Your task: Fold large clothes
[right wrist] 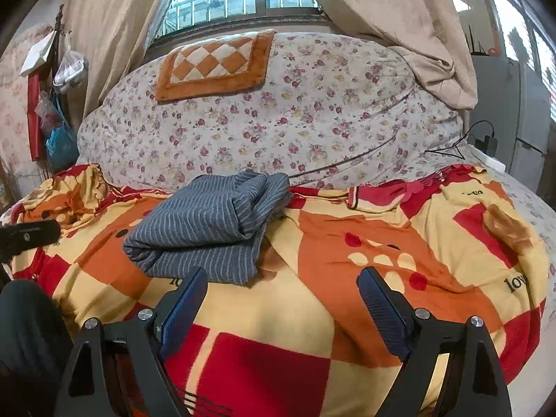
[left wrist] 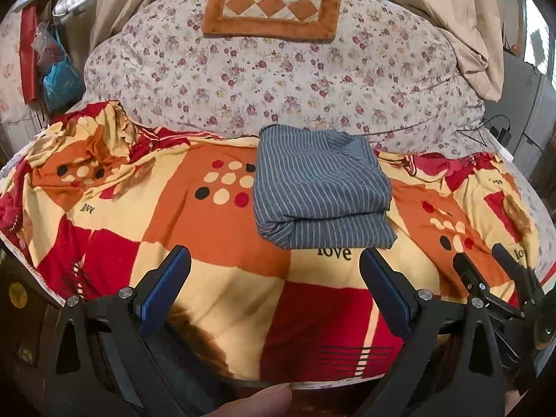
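A blue-grey pinstriped garment (left wrist: 319, 187) lies folded into a thick rectangular bundle on the red, orange and cream blanket (left wrist: 194, 229). It also shows in the right wrist view (right wrist: 205, 229), left of centre. My left gripper (left wrist: 274, 260) is open and empty, held just in front of the bundle's near edge. My right gripper (right wrist: 281, 281) is open and empty, to the right of the bundle; it shows in the left wrist view (left wrist: 486, 260) at the right edge.
A big floral quilt (left wrist: 278, 80) is heaped behind the blanket with an orange checkered cushion (left wrist: 274, 3) on top. Beige curtains (right wrist: 114, 34) and a window are behind. Bags (left wrist: 55, 69) hang at the left. A black cable (right wrist: 476, 135) lies at the right.
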Tool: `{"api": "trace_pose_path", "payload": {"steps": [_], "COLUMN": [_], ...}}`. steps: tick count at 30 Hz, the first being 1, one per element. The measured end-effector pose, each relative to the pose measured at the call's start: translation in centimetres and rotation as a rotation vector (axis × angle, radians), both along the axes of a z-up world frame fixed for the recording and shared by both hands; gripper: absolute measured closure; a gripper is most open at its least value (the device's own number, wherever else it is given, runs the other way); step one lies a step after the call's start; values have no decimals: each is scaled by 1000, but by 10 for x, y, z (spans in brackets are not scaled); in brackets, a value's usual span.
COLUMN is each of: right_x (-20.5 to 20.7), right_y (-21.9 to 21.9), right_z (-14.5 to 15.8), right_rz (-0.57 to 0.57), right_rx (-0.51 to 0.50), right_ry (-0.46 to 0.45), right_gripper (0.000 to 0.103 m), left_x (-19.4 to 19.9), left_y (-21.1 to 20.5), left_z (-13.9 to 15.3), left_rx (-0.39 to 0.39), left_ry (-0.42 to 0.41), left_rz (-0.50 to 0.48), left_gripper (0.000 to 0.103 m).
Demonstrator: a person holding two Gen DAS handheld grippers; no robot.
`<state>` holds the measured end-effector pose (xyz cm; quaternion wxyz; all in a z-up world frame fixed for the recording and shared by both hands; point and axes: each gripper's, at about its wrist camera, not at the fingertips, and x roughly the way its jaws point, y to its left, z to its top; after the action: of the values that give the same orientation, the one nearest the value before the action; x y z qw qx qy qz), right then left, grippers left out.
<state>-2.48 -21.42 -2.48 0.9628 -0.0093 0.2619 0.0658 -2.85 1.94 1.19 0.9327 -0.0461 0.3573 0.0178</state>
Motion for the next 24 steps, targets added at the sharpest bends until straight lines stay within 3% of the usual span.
{"api": "trace_pose_path", "payload": {"steps": [24], "right_x": [-1], "right_y": [5], "right_z": [1], "right_rz": [13], "right_rx": [4], "right_ry": [-10], "right_gripper": [16], "left_x": [3], "left_y": [1], "left_z": [-7], "left_rx": [11], "left_ry": [19], "left_rz": [3], "left_gripper": [5]}}
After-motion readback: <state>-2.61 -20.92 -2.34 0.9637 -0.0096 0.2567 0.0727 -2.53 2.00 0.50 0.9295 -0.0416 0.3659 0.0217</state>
